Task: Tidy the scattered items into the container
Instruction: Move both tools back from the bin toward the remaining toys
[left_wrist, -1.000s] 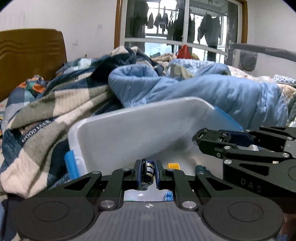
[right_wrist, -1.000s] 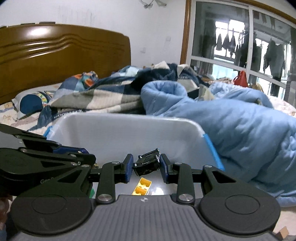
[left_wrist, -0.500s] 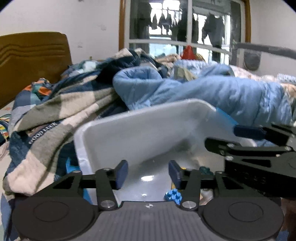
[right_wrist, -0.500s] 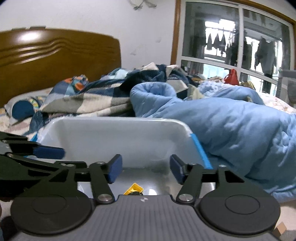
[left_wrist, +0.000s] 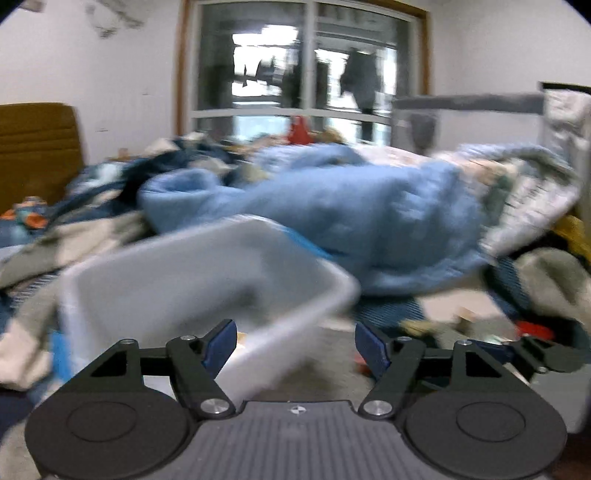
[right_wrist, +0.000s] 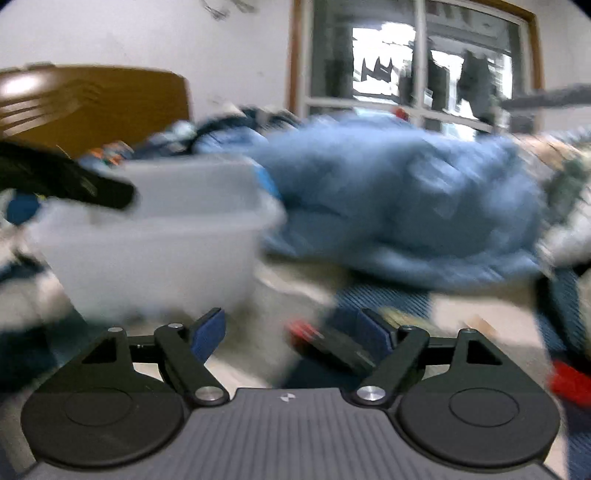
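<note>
- Both views are smeared with motion blur, so fine detail is hard to read.
- Left gripper (left_wrist: 295, 345): jaws spread wide, having just been opening, and nothing sits between the blue pads (left_wrist: 221, 345).
- Beyond its left finger stands the white container (left_wrist: 192, 280), a plastic tub with a rounded rim, seen from outside and slightly above; its near corner lies just past the left pad.
- What lies inside the tub I cannot tell from here; the blur swallows it.
- To the right of the tub, on the pale floor (left_wrist: 317, 373), small scattered items (left_wrist: 532, 328) show as red and tan smudges, too blurred to name.
- At the lower right of the left view, the dark fingers of the right gripper (right_wrist: 291, 332) poke in, close to those red bits.
- Right gripper: jaws also wide apart, just been opening, and the pads (right_wrist: 208, 332) press on nothing.
- Between and just past its fingers lies a dark item with a red end (right_wrist: 317, 339), resting on the floor and not pinched.
- In the right view the container sits up left, and the left gripper's black body crosses in front of its rim.
- A blue quilt (left_wrist: 351, 214) is heaped behind the tub, with checked bedding (left_wrist: 74, 236) to the left and a wooden headboard (right_wrist: 96, 107) against the wall.
- A window (left_wrist: 303, 70) with dark clothes hanging fills the back.
</note>
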